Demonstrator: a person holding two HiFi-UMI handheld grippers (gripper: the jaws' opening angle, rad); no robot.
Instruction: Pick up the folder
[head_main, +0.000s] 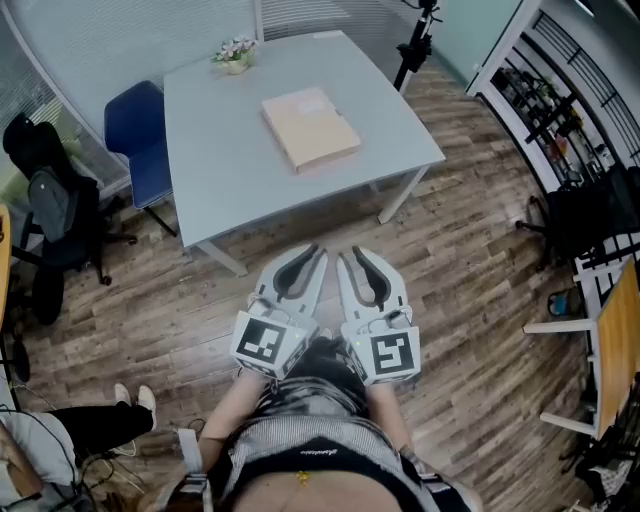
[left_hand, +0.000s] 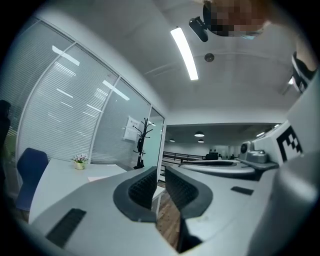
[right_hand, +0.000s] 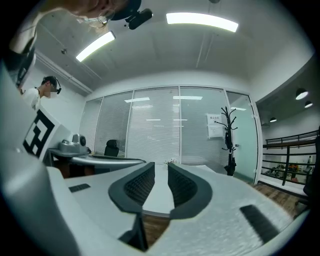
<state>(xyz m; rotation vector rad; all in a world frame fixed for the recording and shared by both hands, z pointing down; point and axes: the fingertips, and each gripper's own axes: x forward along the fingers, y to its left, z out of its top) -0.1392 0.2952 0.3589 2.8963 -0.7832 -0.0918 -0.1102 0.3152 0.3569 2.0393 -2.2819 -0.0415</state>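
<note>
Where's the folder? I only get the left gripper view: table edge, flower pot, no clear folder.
Observer: Head view shows the folder lying flat near the middle of the table, with nothing touching it.
Operator: How close are we?
Observer: Both grippers are short of the table, side by side over the wood floor: left gripper, right gripper.
Operator: Right jaws?
Observer: In the right gripper view they stand slightly apart with nothing between them, pointing toward the table edge.
</note>
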